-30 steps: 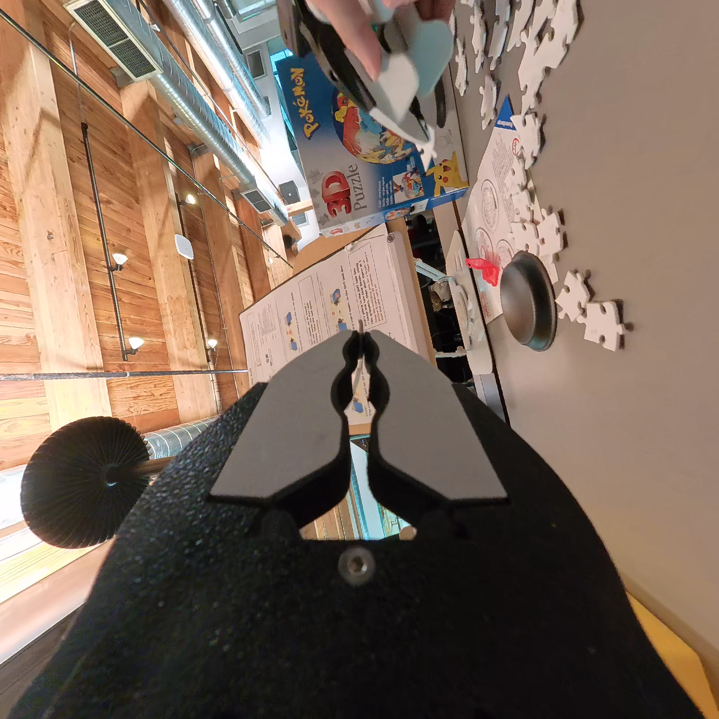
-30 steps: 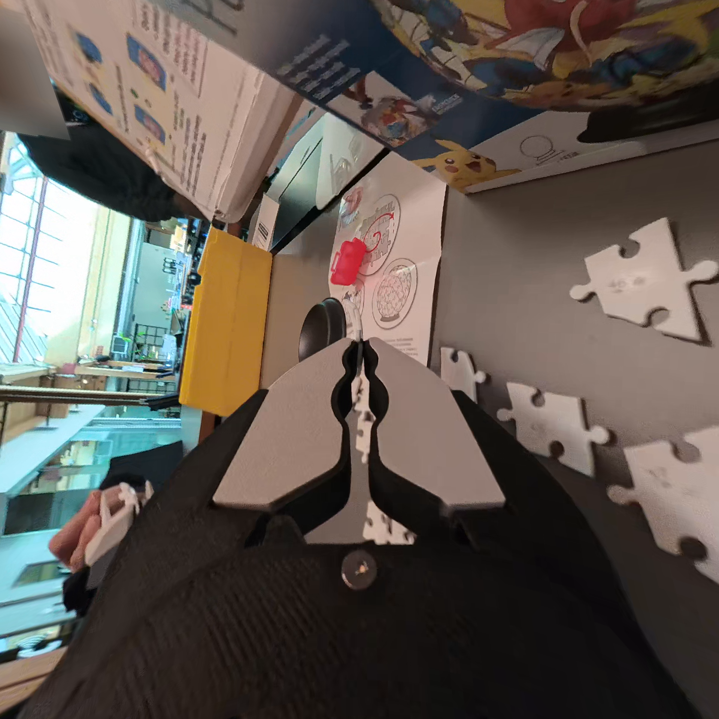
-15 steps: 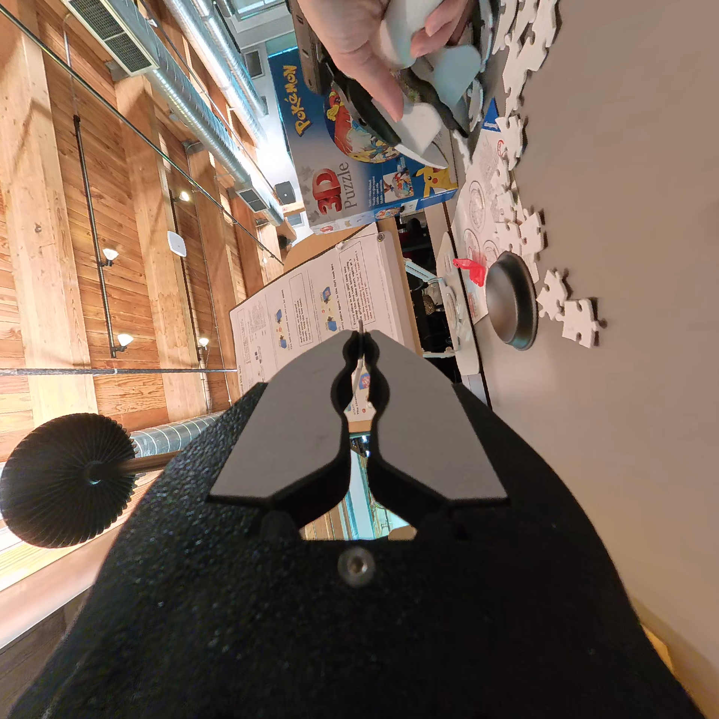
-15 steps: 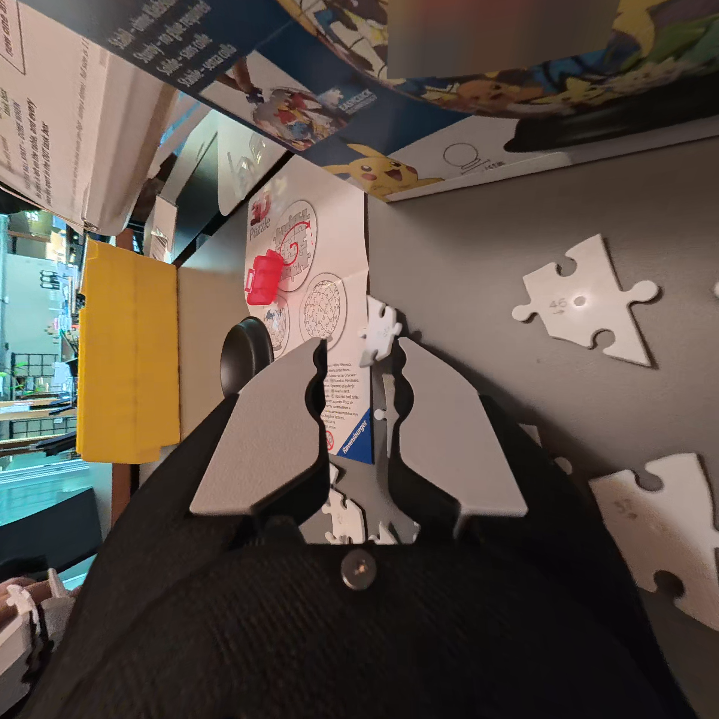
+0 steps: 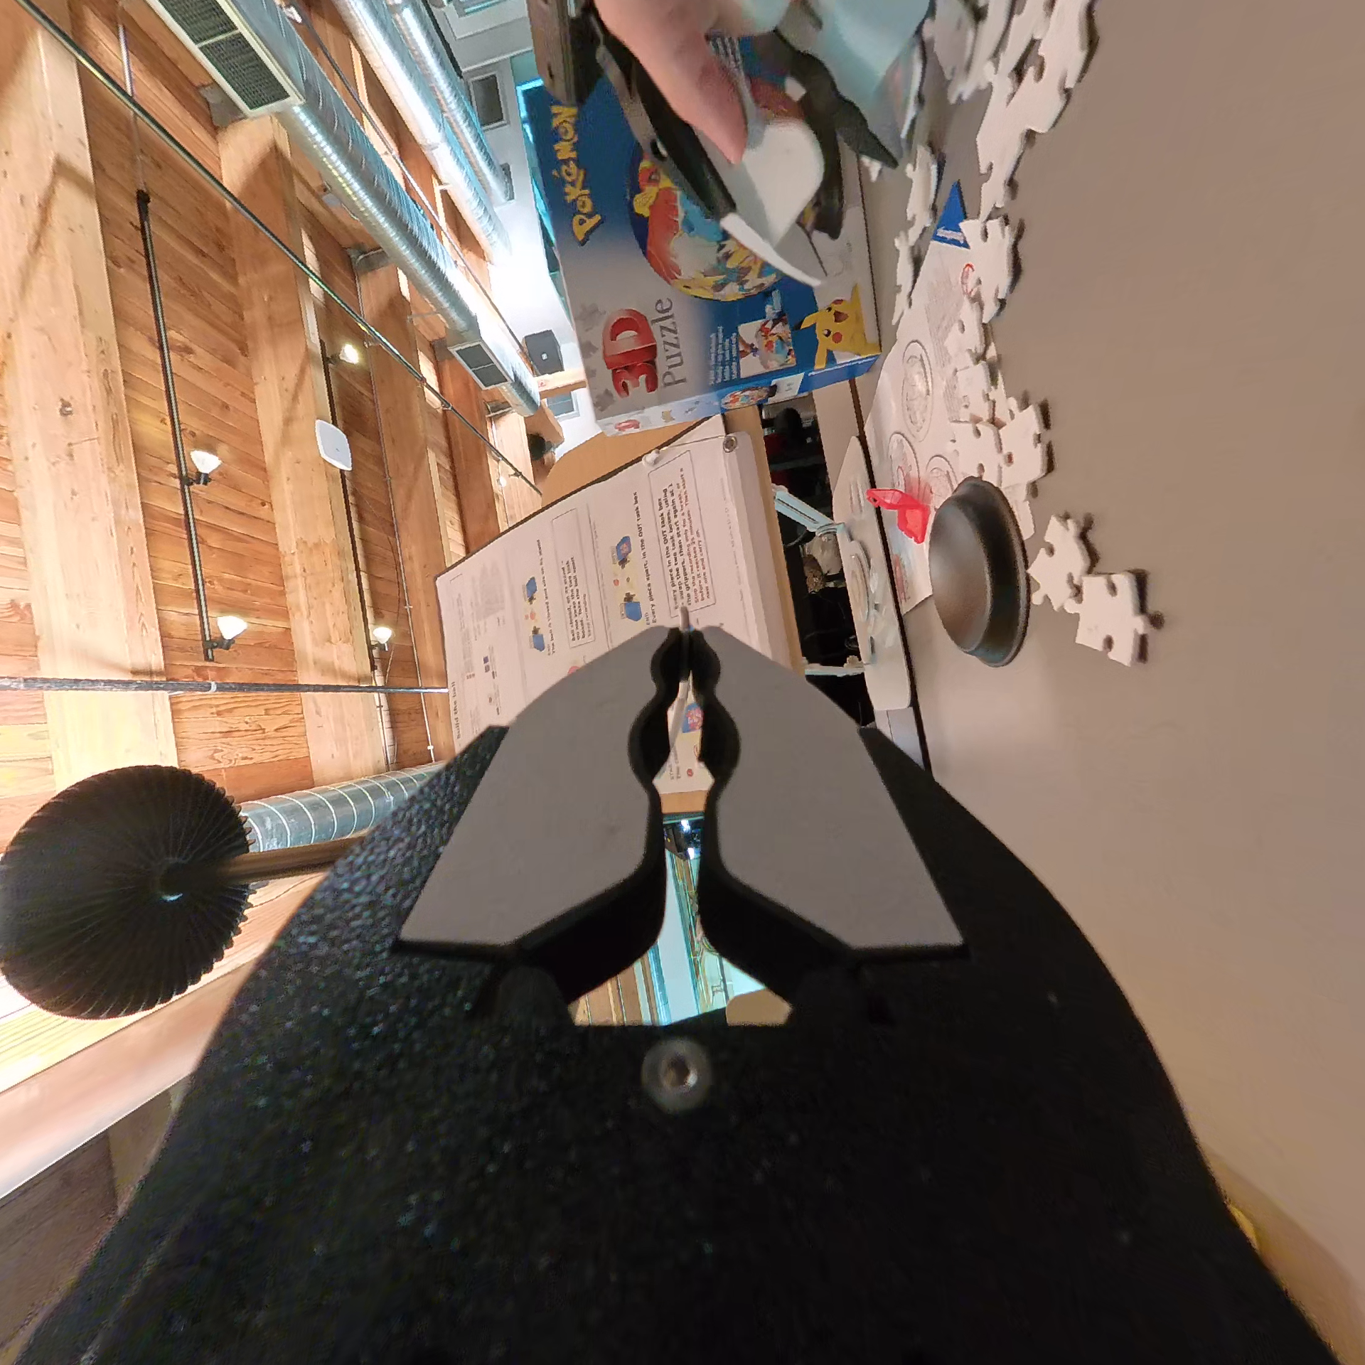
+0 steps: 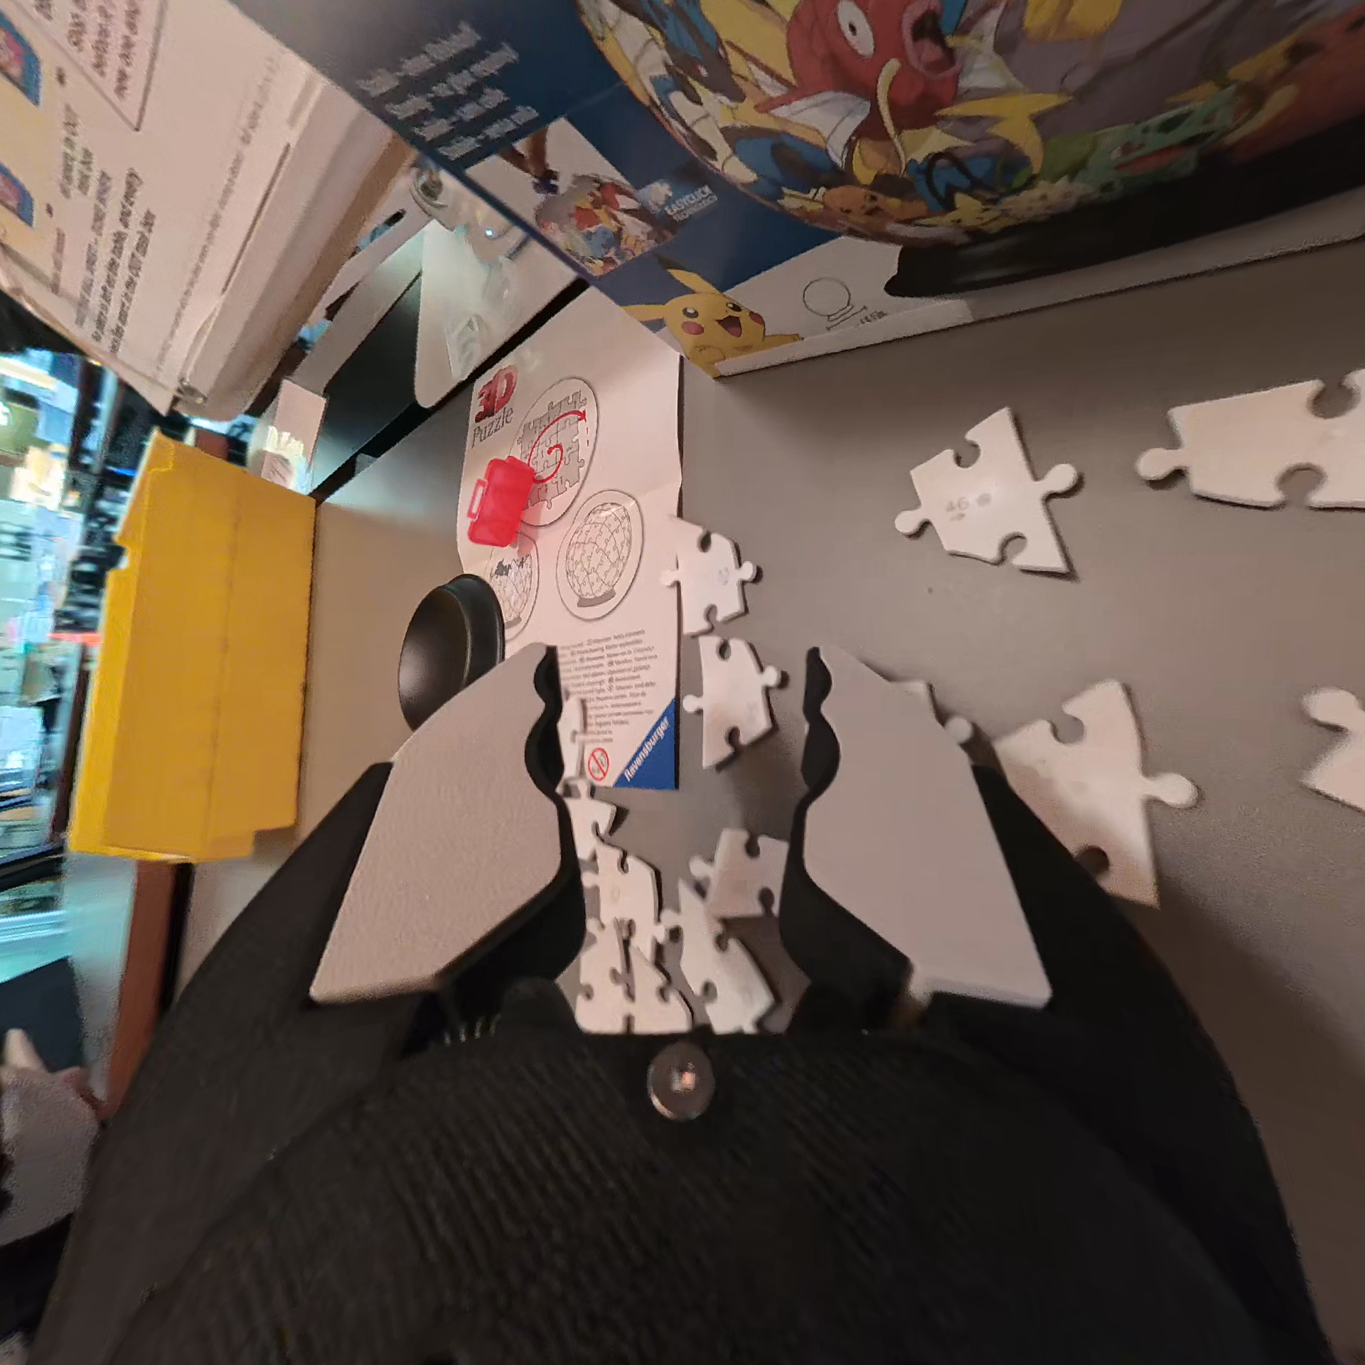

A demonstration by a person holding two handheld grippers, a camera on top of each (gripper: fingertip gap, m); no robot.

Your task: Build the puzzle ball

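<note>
My left gripper (image 5: 685, 637) is shut on a thin puzzle piece (image 5: 685, 619) seen edge-on; it sticks out a little past the tips, held in the air beside the grey table (image 5: 1182, 739). My right gripper (image 6: 679, 657) is wide open just above the table (image 6: 923, 665). A white puzzle piece (image 6: 731, 702) lies on the table between its fingers, and neither pad presses on it. More white pieces (image 6: 665, 945) lie farther back between the fingers. In the left wrist view the right gripper (image 5: 835, 125) shows at the top, in a person's hand.
Loose white pieces (image 6: 990, 495) (image 6: 1086, 783) (image 5: 1108, 617) are scattered on the table. A black round stand (image 6: 443, 657) (image 5: 975, 576), a folded leaflet (image 6: 591, 591) with a small red case (image 6: 498, 502), the puzzle box (image 6: 812, 148) (image 5: 702, 295) and a yellow box (image 6: 199, 665) stand around them. The left gripper's tips are roughly 25 cm from the right gripper's.
My right gripper was shut on a white piece a second ago; it has opened wide, the piece has left its grasp, and it has moved along the table. My left gripper stays shut on its piece.
</note>
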